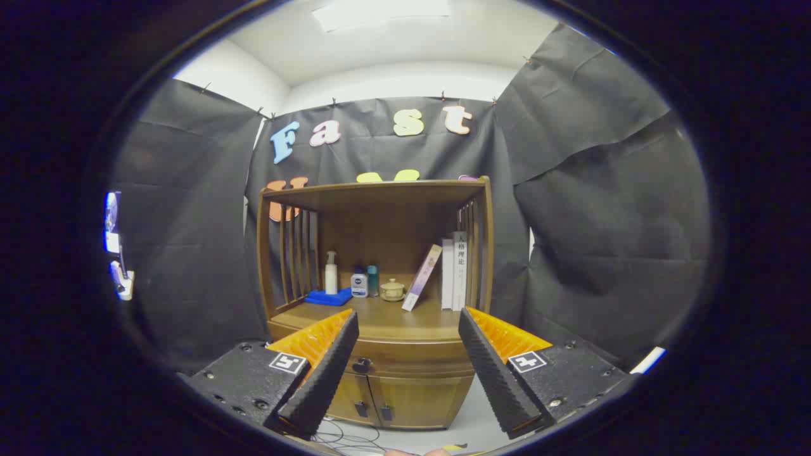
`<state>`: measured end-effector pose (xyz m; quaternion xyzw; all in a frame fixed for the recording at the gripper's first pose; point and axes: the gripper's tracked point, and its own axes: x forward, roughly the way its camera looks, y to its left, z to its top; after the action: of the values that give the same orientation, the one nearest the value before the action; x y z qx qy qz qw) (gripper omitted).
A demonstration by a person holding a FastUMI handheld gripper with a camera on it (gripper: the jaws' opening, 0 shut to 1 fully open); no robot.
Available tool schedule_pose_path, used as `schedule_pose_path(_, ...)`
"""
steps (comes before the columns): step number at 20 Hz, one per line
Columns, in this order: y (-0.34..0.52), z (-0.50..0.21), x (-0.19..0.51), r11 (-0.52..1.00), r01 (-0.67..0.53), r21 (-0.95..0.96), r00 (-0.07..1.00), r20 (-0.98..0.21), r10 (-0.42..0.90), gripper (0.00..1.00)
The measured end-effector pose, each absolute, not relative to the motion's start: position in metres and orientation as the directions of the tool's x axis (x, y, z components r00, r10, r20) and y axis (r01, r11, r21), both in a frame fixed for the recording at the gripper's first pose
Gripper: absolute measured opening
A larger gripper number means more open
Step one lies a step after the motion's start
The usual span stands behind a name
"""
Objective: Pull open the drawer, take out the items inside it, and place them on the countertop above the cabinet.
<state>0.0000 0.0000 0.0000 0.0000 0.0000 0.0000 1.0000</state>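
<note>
A wooden cabinet (405, 386) stands ahead of me against the booth wall. Its drawer (393, 362) is shut, with a small dark knob (362, 365) on the front, just right of my left finger. The countertop (386, 316) lies above the drawer, under an open shelf frame. My gripper (408, 329) is open and holds nothing; its fingers frame the drawer front and stand some way short of it. The drawer's contents are hidden.
On the countertop stand a white pump bottle (331, 273), a blue cloth (329, 296), two small bottles (359, 283), a lidded cup (392, 290) and books (453, 271). Two doors (405, 399) sit below the drawer. Cables (342, 437) lie on the floor.
</note>
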Motion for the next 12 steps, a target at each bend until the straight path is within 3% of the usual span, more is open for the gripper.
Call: schedule_pose_path(12,0.034,-0.004,0.024,1.000,0.002,0.014,1.000,0.025,-0.003,1.00)
